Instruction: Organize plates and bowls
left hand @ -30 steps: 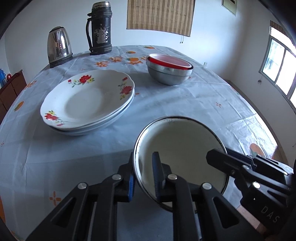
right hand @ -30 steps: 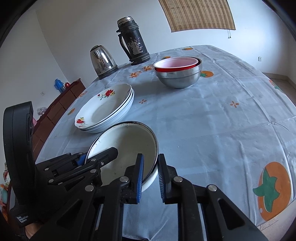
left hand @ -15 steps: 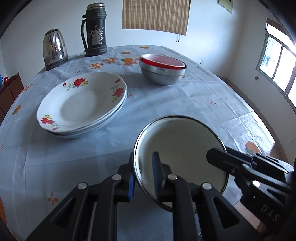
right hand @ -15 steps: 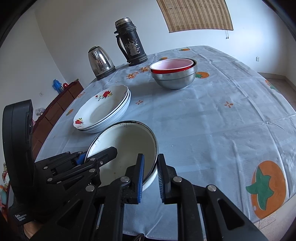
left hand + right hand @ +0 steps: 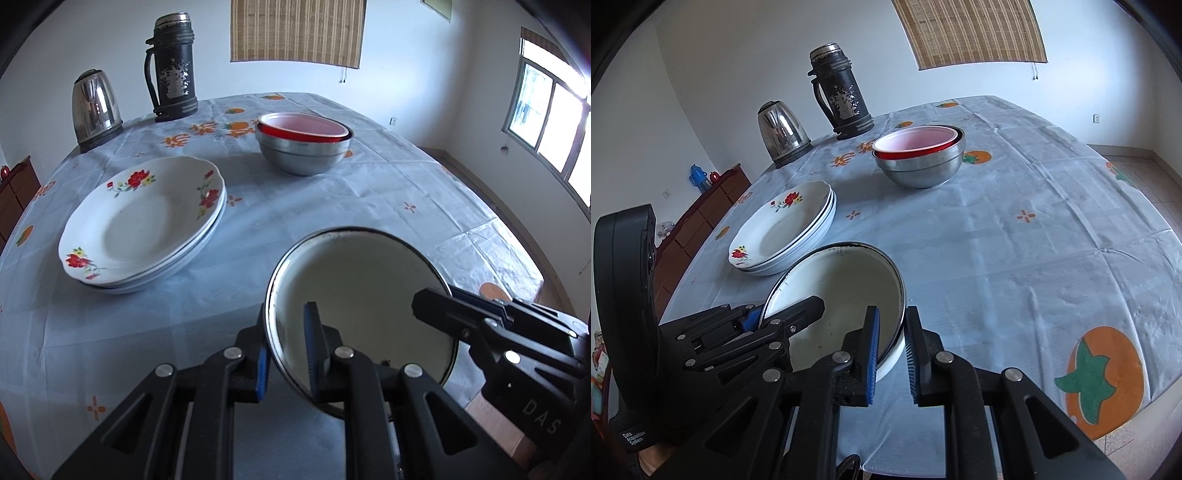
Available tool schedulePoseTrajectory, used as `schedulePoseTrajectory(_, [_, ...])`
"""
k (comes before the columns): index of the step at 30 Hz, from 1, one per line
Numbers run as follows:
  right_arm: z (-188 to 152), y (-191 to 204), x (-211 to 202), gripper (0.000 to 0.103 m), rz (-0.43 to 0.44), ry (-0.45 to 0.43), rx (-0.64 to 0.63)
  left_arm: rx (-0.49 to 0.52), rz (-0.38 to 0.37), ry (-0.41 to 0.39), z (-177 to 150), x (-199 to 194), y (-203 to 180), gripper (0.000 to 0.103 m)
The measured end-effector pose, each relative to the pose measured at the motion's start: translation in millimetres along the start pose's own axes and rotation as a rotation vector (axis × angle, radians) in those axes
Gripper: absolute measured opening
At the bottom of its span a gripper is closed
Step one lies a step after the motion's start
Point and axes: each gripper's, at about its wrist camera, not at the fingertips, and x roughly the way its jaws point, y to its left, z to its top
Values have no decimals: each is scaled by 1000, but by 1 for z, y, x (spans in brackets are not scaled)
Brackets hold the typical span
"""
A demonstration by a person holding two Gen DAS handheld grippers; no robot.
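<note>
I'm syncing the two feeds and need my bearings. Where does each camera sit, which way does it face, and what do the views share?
Left wrist: on the left hand-held gripper, looking down across the table; its fingers clamp the enamel bowl, right hand-held gripper at right.
Right wrist: on the right hand-held gripper, pinching the bowl's opposite rim; left hand-held gripper at left.
Shared: bowl, plates, nested bowls, kettle, flask.

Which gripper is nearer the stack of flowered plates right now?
Left. The left gripper clamps the white bowl on the rim side facing the flowered plates; the right gripper clamps the opposite rim, with the bowl between it and the plates.
</note>
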Motion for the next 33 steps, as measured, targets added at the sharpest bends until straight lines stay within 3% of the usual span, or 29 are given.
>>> schedulePoseTrajectory(22, [8, -23, -16, 14, -63, -22, 22, 55, -52, 6, 16, 10, -29, 14])
schedulePoseTrajectory(33, [31, -29, -22, 14, -89, -65, 6, 62, -68, -26, 41, 9, -38, 14])
